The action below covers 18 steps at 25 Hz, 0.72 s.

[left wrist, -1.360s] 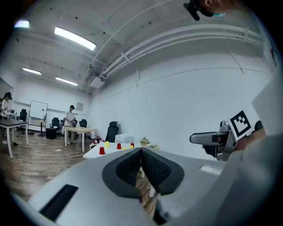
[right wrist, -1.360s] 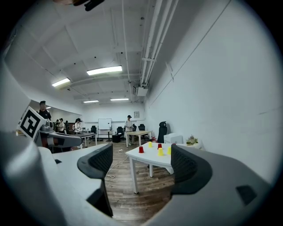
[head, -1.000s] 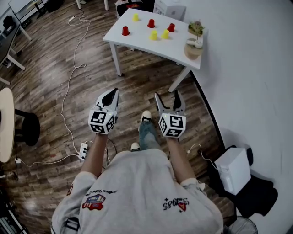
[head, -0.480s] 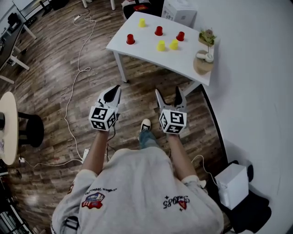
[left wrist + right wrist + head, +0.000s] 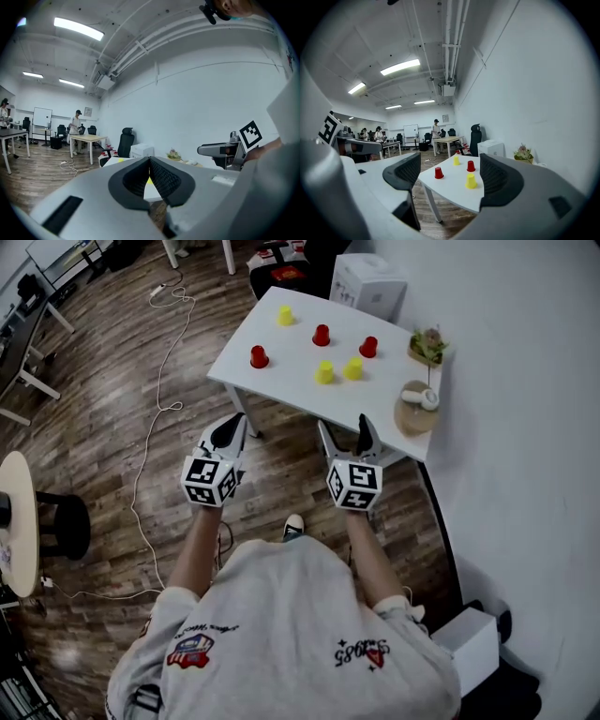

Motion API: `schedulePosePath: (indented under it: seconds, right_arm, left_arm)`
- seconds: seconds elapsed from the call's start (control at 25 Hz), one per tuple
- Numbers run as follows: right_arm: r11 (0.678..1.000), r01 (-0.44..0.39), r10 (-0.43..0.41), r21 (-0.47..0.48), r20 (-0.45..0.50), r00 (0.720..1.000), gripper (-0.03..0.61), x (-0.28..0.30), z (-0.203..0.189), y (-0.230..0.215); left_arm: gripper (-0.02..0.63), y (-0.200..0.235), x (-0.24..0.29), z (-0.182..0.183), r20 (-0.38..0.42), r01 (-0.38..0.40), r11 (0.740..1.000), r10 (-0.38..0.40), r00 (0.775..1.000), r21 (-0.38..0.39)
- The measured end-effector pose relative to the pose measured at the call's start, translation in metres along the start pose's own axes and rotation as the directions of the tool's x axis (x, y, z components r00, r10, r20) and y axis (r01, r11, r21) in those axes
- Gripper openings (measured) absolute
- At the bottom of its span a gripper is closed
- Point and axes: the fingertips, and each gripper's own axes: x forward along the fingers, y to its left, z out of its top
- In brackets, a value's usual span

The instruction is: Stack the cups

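Six small cups stand upside down and apart on a white table [image 5: 281,385]: red ones [image 5: 259,356] [image 5: 322,335] [image 5: 368,347] and yellow ones [image 5: 285,315] [image 5: 324,372] [image 5: 353,367]. My left gripper [image 5: 232,426] hangs just short of the table's near edge, shut and empty. My right gripper [image 5: 342,430] is open and empty, level with that near edge. The right gripper view looks between the open jaws [image 5: 450,176] at a red cup [image 5: 438,173], a yellow cup [image 5: 471,181], another red [image 5: 470,166] and a far yellow [image 5: 456,160]. In the left gripper view the shut pads [image 5: 150,176] hide most of the table.
A potted plant [image 5: 427,345] and a round wooden board with a white object [image 5: 412,395] sit at the table's right end by the wall. A white box [image 5: 370,282] stands behind the table. A cable [image 5: 155,418] runs along the wooden floor; a round table [image 5: 14,512] is at far left.
The table and cups have come closer in the head view as the person walked toward them. Both grippers keep their states, left shut and right open.
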Motion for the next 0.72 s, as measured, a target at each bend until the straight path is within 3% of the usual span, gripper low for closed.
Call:
schedulePosePath:
  seconds: [0.44, 0.72]
  right_arm:
    - [1.0, 0.001, -0.001, -0.002, -0.028, 1.0, 0.382, 0.081, 0.005, -0.034]
    - [0.999, 0.046, -0.047, -0.011, -0.059, 0.997, 0.38, 0.146, -0.005, -0.049]
  left_arm:
    - [0.006, 0.031, 0.09, 0.012, -0.004, 0.028, 1.0, -0.028, 1.0, -0.01]
    - [0.006, 0.074, 0.161, 0.013, -0.007, 0.084, 0.996, -0.085, 0.996, -0.022]
